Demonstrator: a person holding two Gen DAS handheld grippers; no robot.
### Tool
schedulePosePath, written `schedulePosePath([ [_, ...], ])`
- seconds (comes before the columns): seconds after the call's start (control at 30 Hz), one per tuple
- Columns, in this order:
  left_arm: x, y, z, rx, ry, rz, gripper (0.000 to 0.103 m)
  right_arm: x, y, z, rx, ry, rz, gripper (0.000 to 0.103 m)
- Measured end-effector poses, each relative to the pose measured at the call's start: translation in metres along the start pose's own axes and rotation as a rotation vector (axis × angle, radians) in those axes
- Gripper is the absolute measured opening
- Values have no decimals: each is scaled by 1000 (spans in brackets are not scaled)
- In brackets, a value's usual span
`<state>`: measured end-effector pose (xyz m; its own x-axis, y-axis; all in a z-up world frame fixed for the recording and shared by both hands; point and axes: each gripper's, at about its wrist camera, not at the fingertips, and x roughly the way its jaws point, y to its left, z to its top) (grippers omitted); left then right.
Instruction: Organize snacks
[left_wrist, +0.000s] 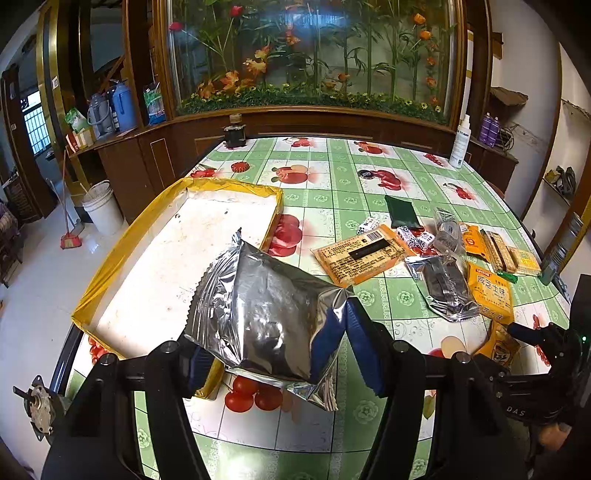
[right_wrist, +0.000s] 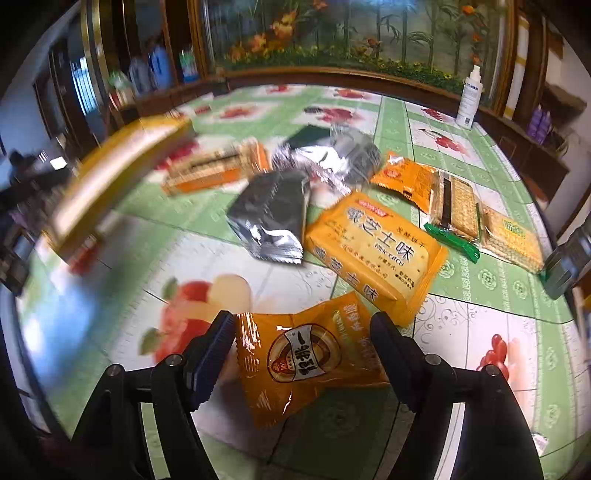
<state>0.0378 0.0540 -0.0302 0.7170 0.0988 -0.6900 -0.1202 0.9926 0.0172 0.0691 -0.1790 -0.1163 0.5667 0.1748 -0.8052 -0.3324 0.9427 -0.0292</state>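
Observation:
In the left wrist view my left gripper (left_wrist: 277, 350) is shut on a silver foil snack bag (left_wrist: 266, 306), its blue pads pressing both sides. The bag hangs over the near corner of a white box with a yellow taped rim (left_wrist: 122, 251). In the right wrist view my right gripper (right_wrist: 303, 343) is open, pointing steeply down at the table. An orange snack packet (right_wrist: 310, 354) lies flat between its fingers, filling most of the gap. The left wrist view catches that same gripper (left_wrist: 535, 336) at its right edge, over the orange packet (left_wrist: 498, 345).
Loose snacks crowd the table's right half: an orange biscuit pack (right_wrist: 373, 251), a silver pack (right_wrist: 269, 218), cracker packs (right_wrist: 454, 206), a flat orange pack (left_wrist: 362, 254), a dark green packet (left_wrist: 402, 212). A spray bottle (left_wrist: 460, 142) and dark jar (left_wrist: 234, 134) stand at the far edge.

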Motion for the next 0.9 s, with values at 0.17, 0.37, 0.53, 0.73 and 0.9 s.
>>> schedulePosePath([
  [0.17,2,5,1,-17,3,-11,64,-7,-9,0,37,-12,73,33],
  [0.37,1,7,1,-21,-2,-15,64,-17,-12,1,67,-36,114,1],
  [0.53,-1,9,0,-30,-8,-14,64,-20,-19,-3,106,-33,22,96],
  [0.73,0,8,-1,-20,0,-30,64,-6,-21,-11,124,24,-49,86],
  [0.9,0,11,0,-26,-1,-39,64,-4,-28,-18,116,50,-34,66],
])
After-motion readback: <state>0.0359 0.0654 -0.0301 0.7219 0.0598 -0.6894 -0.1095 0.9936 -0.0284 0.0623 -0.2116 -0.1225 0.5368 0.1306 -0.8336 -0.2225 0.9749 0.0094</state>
